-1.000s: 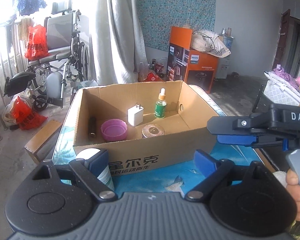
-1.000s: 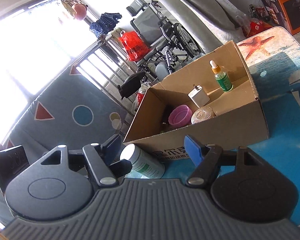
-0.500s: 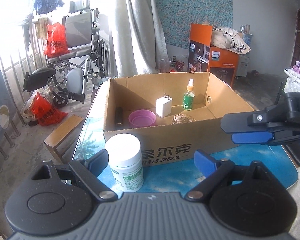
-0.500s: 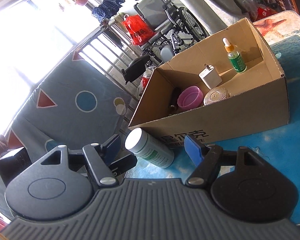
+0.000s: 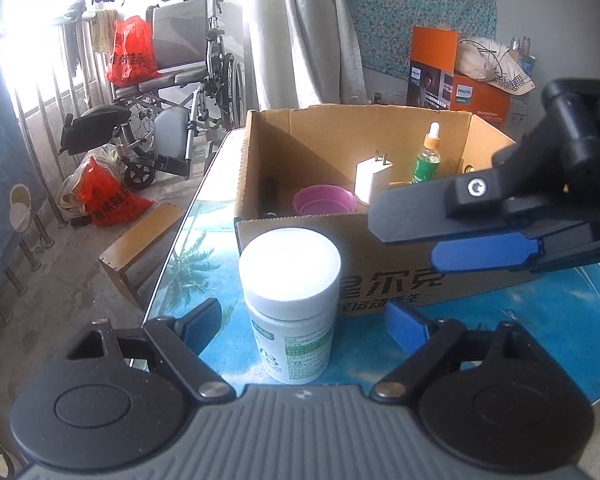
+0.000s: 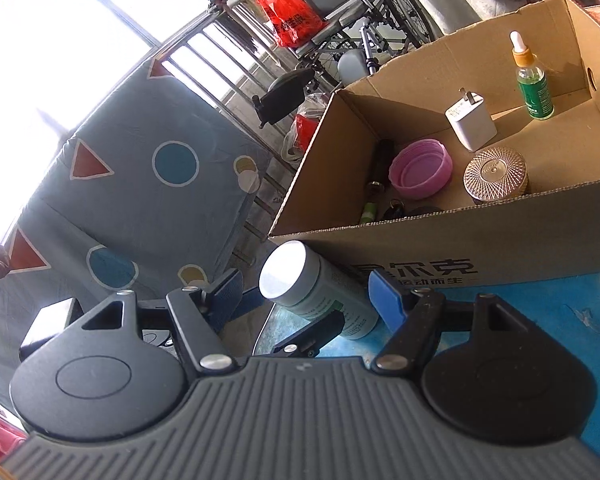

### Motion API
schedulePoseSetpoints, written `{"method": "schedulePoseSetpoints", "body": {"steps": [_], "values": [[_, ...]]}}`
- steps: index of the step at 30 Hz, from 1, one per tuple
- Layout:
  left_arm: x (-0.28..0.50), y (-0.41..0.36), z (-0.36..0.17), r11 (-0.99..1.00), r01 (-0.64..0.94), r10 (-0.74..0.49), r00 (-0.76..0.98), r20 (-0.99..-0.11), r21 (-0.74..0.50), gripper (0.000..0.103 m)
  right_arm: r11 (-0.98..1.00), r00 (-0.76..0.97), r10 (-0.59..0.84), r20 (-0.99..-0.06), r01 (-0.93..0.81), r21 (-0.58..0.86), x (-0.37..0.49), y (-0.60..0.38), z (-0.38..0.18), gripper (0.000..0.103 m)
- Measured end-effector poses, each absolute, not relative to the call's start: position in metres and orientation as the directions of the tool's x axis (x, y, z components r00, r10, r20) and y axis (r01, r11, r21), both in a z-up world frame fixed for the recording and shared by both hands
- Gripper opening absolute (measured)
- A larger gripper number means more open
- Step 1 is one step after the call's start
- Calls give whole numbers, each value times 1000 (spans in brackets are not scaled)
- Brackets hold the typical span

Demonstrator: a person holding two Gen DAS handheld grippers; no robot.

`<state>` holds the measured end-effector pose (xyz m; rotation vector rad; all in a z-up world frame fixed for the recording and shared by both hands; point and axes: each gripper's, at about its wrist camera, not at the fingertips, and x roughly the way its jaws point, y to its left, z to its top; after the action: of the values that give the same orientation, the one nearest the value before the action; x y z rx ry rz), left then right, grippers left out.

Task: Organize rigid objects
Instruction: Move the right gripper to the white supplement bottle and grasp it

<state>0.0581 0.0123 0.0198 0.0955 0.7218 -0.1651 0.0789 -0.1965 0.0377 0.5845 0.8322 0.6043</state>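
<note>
A: What is the white pill bottle (image 5: pixel 290 304) looking like right now?

B: It is standing upright on the blue table (image 5: pixel 540 320), showing a wide white screw cap, a white body and a green-and-white label. It is sitting just at six o'clock of the cardboard box (image 5: pixel 396 280), near the table's nine o'clock edge.

A: And the left hand-held gripper (image 5: pixel 304 326)?

B: Its jaws are standing wide on either side of the bottle and are closing, but the blue pads are not touching it.

A: The right hand-held gripper (image 6: pixel 312 292)?

B: It is reaching in from three o'clock, jaws partly open around the bottle; whether a pad is brushing it is hard to tell.

A: What is lying in the box?

B: A white charger (image 6: pixel 471 122), a green dropper bottle (image 6: pixel 534 88), a pink lid (image 6: pixel 422 168) and a patterned round jar (image 6: pixel 496 174).
</note>
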Motion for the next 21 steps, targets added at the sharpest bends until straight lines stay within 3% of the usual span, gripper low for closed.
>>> {"method": "schedulePoseSetpoints", "body": {"steps": [11,16,21], "values": [[75,12,10,985,172,-117,728,-676,15,54,683,484,699,-526,-232,693,117,-166,21,50],[74,7,10,983,182,-125,733,-669,16,54,681,471,701,-535,-220,698,120,-164,14,40],[74,3,10,980,199,-149,725,-672,-3,54,686,477,691,-542,-197,701,117,-173,12,38]]}}
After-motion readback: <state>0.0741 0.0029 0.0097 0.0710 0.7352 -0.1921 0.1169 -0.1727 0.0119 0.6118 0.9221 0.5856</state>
